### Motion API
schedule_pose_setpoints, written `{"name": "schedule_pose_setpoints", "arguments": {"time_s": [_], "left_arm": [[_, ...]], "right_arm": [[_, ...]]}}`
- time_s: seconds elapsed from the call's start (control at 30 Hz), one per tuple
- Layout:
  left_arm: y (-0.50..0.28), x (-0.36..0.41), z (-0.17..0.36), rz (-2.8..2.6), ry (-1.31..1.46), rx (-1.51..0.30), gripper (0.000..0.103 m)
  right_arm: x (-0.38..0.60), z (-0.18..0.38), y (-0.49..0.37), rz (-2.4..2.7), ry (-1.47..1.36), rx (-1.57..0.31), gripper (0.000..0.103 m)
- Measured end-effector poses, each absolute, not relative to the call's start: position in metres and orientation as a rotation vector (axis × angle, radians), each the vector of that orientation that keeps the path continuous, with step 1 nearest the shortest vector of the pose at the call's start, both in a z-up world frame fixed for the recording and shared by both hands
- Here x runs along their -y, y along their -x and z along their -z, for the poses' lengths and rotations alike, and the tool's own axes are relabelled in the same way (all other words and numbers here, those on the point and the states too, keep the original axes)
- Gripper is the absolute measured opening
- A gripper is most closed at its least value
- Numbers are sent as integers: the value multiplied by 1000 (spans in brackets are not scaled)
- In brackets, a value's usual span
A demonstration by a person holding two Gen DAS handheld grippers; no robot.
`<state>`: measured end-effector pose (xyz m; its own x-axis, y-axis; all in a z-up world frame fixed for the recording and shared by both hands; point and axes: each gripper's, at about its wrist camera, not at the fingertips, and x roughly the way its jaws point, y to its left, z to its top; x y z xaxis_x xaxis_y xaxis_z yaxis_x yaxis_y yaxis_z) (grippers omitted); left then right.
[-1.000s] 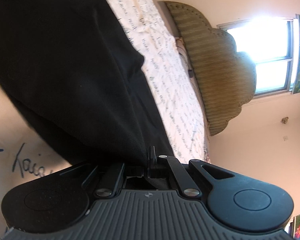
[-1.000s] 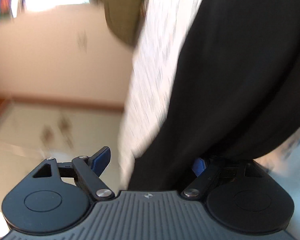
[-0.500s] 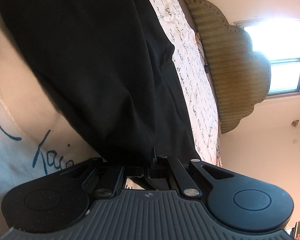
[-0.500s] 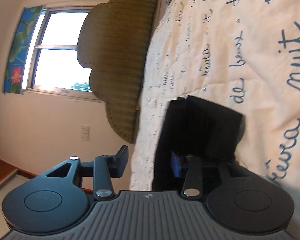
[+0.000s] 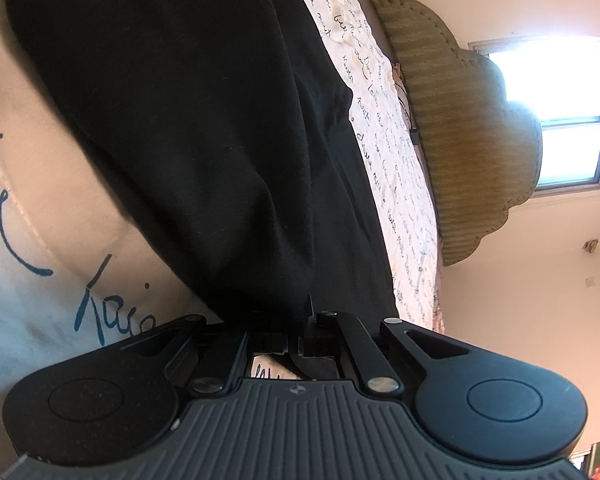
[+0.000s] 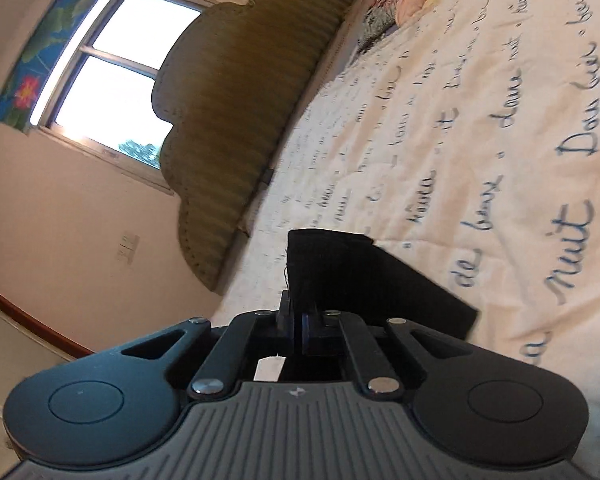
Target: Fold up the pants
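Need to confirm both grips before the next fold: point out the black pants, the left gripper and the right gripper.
black pants [image 5: 204,128]: left wrist view, on the broad middle of the fabric.
left gripper [image 5: 294,338]: left wrist view, between the shut fingertips.
right gripper [image 6: 298,326]: right wrist view, between the shut fingertips at the pants' edge.

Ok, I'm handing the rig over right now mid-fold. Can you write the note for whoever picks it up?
Left gripper: shut on the black pants, gripping an edge of the wide part spread over the lettered bedspread.
Right gripper: shut on the pants' other end, at a corner of the cloth, which lies on the bedspread facing the headboard.
Done: both ends are gripped.
Left: how many folds are already in cannot be told from these views; carry the folding through, lay the cloth flat, release.
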<state>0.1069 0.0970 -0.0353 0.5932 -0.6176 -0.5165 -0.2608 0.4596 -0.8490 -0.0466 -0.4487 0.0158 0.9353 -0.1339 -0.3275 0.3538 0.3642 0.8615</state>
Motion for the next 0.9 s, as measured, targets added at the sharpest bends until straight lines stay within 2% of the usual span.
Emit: {"name": "schedule_pose_setpoints", "arguments": {"time_s": [0.07,0.1,0.33,0.43,0.47,0.57,0.6,0.77,0.8,0.83,0.87,0.9], "left_arm": [[-109,-98,38,269,1115,-959,8],[-109,-97,38,268,1112,-961,8],[-111,-96,37,271,1099,-961,11],[-110,-96,33,292,1056,-957,13],[-109,-96,29,306,1010,-959,14],[-98,-96,6,348,828,-954,15],[-91,-95,-3,345,740,-947,20],[-64,-82,-50,383,403,-855,20],[-62,-78,-58,399,377,-815,25],[-62,-73,-64,407,360,-773,31],[-65,-68,-68,396,355,-731,50],[-69,-63,-68,369,355,-699,66]], "right_arm": [[466,21,50,369,-1250,-343,3],[472,35,54,360,-1303,-349,3],[464,1,49,327,-1195,-281,3],[483,30,43,368,-1301,-373,3],[486,35,47,337,-1334,-349,4],[481,22,59,358,-1258,-357,13],[478,15,65,389,-1212,-340,14],[472,-28,94,559,-996,-162,27],[469,-36,88,540,-969,-158,29],[464,-43,78,498,-943,-177,39],[458,-47,64,439,-914,-211,57],[449,-51,46,378,-879,-259,66]]}}
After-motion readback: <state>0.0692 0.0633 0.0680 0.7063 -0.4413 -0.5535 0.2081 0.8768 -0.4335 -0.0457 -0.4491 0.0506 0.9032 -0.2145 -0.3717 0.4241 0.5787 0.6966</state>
